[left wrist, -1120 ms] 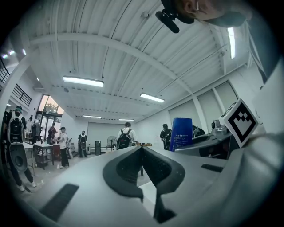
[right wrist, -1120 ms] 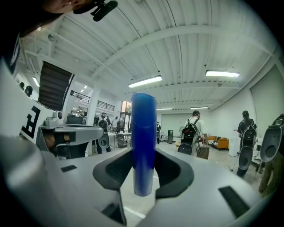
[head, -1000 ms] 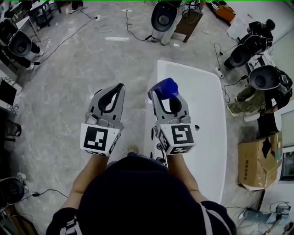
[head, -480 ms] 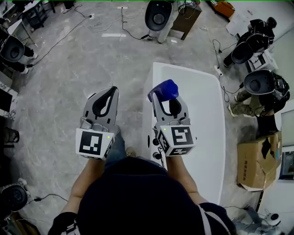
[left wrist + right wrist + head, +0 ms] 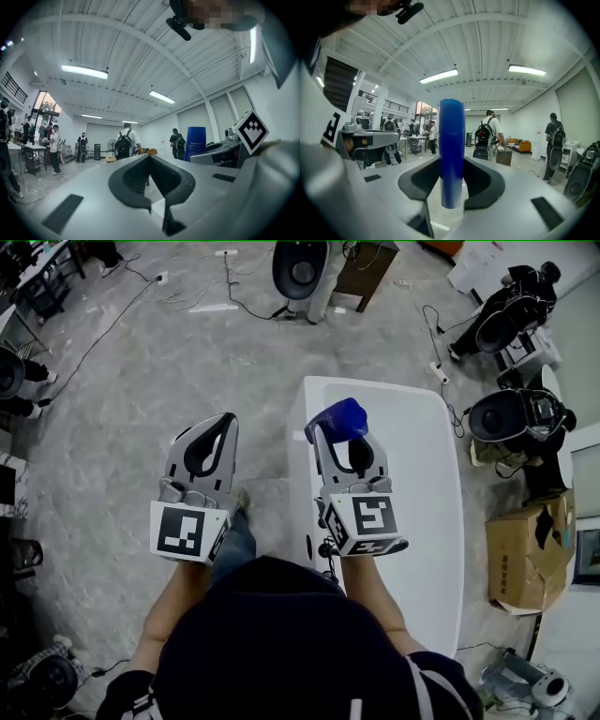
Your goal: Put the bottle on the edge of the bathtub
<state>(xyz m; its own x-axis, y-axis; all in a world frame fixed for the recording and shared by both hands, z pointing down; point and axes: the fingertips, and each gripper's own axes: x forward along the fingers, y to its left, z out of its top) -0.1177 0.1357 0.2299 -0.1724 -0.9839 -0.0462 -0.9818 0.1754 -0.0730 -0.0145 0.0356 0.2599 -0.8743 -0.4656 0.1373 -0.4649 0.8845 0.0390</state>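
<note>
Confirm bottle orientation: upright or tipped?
Upright. In the right gripper view the blue bottle stands vertical, pinched between the right tongs, not yet on the bathtub.

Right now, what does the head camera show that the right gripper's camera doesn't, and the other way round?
Only the head view: the white bathtub's full outline from above, a cardboard box on the floor, the person's forearms. Only the right gripper view: ceiling lights, people with backpacks standing, an orange sofa. Both: the blue bottle clamped between the jaws of the right gripper.
</note>
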